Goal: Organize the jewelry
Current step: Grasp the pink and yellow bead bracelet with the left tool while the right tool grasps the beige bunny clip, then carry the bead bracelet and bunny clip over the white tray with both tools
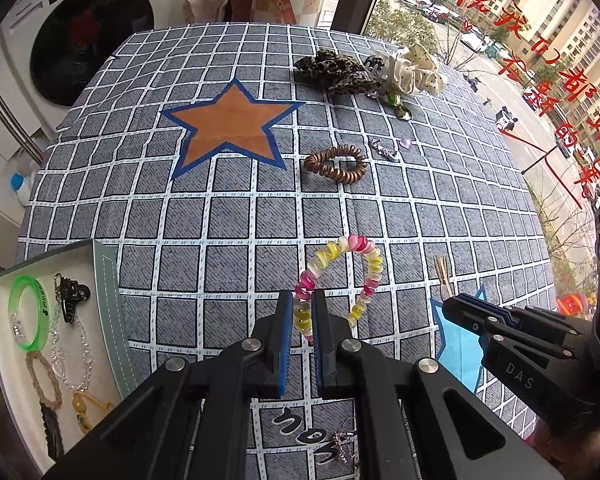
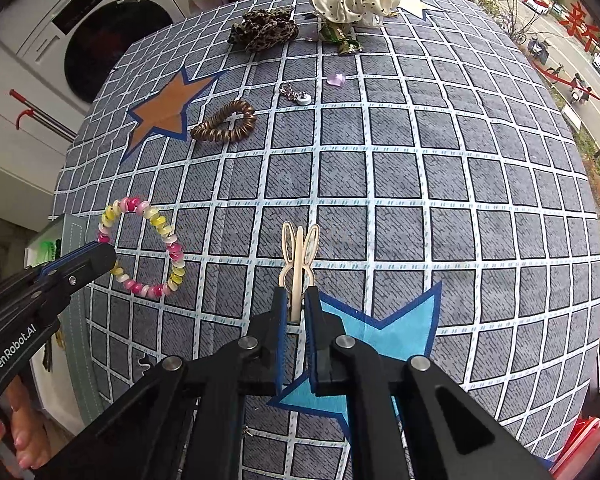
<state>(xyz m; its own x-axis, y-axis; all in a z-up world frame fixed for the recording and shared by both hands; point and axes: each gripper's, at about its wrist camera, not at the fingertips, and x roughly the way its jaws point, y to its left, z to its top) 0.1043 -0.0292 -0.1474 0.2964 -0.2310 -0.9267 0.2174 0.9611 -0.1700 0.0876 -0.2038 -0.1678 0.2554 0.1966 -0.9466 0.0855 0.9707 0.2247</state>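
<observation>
Presently, two spiral coil hair ties are counted: one brown (image 1: 336,164) lying far on the checked tablecloth (image 1: 228,224), one pink-and-yellow (image 1: 336,280) pinched in the narrowly closed left gripper (image 1: 303,312). The right gripper (image 2: 298,304), likewise narrow, grips one cream hair clip (image 2: 299,256). One tray (image 1: 108,304) sits near left.

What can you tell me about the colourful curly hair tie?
The hair tie is a springy spiral coil, like a phone cord bent into a ring. It looks like shiny plastic, in pink, yellow, white and clear bits. The left gripper has its fingers shut on one side of the ring, and the rest of the loop sticks out in front over the checked tablecloth. Nothing else seems to touch it.
</observation>
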